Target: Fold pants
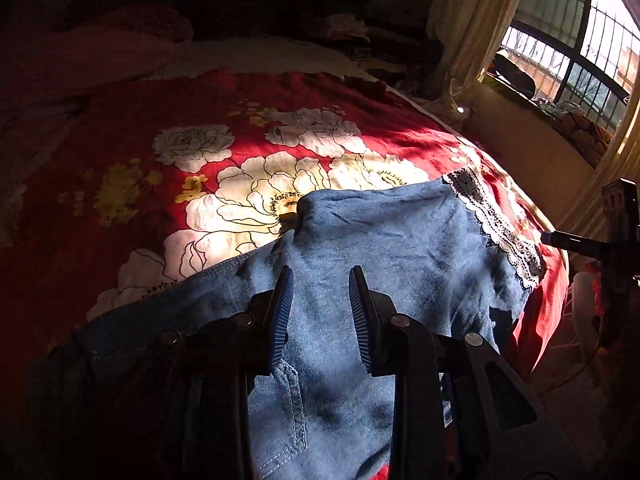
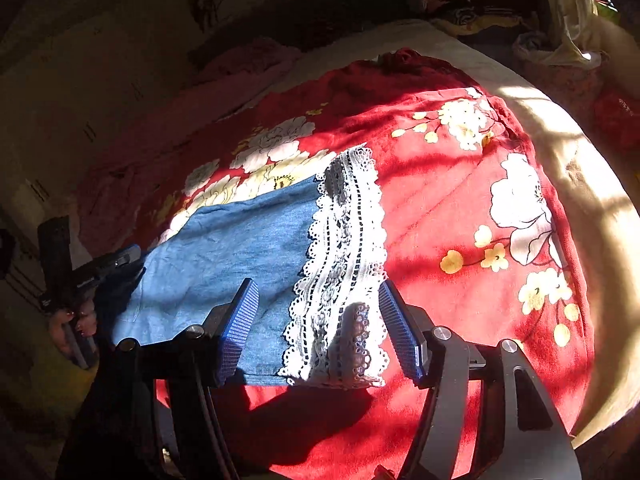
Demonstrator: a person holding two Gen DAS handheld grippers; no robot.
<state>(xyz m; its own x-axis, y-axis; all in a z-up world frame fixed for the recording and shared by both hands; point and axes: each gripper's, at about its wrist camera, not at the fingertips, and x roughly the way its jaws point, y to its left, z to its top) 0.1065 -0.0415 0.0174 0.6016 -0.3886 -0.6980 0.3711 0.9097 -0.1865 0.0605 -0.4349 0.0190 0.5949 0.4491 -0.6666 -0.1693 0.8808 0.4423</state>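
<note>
Sunlit, our red floral bedspread [image 1: 360, 92] carries the soft denim pants [image 1: 380, 248]; our left gripper [image 1: 320, 312] hovers released above them. From the right, our right gripper [image 2: 318, 324] gapes over the lace hem [image 2: 340, 264], probably snag-prone; denim beside it offers firmer hold.

Obscured and cut-off areas

The waist end of the denim pants [image 1: 360, 248] runs off the left wrist view's bottom edge, partly masked by the left gripper [image 1: 320, 304]. The dark bedding heap [image 1: 340, 24] by the headboard is too dim to identify. In the right wrist view, the hand [image 2: 76, 320] at the left is mostly in shadow.
</note>
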